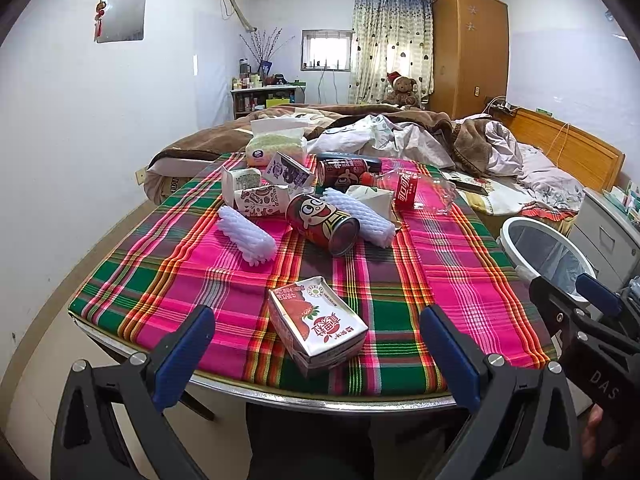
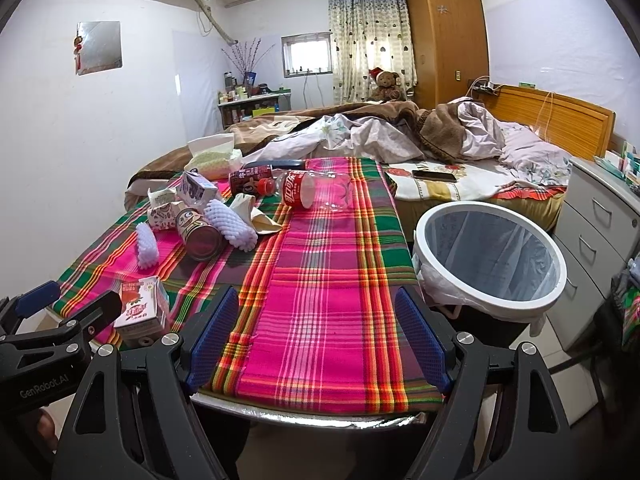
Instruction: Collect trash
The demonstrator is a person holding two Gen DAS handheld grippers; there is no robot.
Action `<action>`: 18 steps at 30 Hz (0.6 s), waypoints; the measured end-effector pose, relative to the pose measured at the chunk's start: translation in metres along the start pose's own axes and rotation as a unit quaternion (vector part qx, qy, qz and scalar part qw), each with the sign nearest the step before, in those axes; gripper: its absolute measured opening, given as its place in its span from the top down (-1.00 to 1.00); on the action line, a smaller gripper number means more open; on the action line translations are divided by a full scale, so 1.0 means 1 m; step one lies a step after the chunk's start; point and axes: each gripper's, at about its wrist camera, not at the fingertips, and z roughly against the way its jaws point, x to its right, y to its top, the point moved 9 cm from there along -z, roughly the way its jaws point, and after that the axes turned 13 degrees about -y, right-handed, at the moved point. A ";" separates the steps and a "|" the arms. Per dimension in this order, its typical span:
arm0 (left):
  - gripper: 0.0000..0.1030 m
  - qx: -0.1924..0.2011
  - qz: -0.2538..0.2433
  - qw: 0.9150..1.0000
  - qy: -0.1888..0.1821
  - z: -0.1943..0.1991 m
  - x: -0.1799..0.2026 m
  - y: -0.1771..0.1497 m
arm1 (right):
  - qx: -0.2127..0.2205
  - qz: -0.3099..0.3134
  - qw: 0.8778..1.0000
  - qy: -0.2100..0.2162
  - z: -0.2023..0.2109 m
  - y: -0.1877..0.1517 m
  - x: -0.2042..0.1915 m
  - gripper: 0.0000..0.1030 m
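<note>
The round white-rimmed trash bin [image 2: 490, 258], lined with a clear plastic bag, stands at three o'clock off the plaid-covered counter [image 2: 320, 280]. A dented red-and-white strawberry milk carton [image 1: 318, 326] lies between the left gripper [image 1: 318, 354]'s spread fingers. The right gripper [image 2: 318, 340]'s fingers are apart too.

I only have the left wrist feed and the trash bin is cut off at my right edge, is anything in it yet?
Observer: The right wrist view looks into the trash bin; only its clear liner shows, no trash.
Operator: Where does it stand relative to the table?
Observer: Right beside the right edge of the table, its white rim slightly below the plaid cloth.
Operator: What is the right gripper doing?
Observer: The right gripper is open and empty, over bare cloth at the near edge.
Operator: And the strawberry carton?
Observer: The strawberry carton lies to its left, in front of the open left gripper.
</note>
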 end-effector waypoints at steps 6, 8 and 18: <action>-1.00 -0.001 0.001 1.000 0.000 -0.001 0.000 0.000 | 0.000 0.001 1.000 -0.001 0.001 0.001 0.000 -0.59; -1.00 -0.001 0.001 1.000 0.000 0.000 -0.001 0.000 | 0.000 0.000 1.000 0.000 0.001 0.001 0.000 -0.59; -1.00 -0.002 0.003 1.000 0.000 0.000 -0.003 0.000 | 0.000 0.000 1.000 -0.001 0.001 0.001 0.000 -0.59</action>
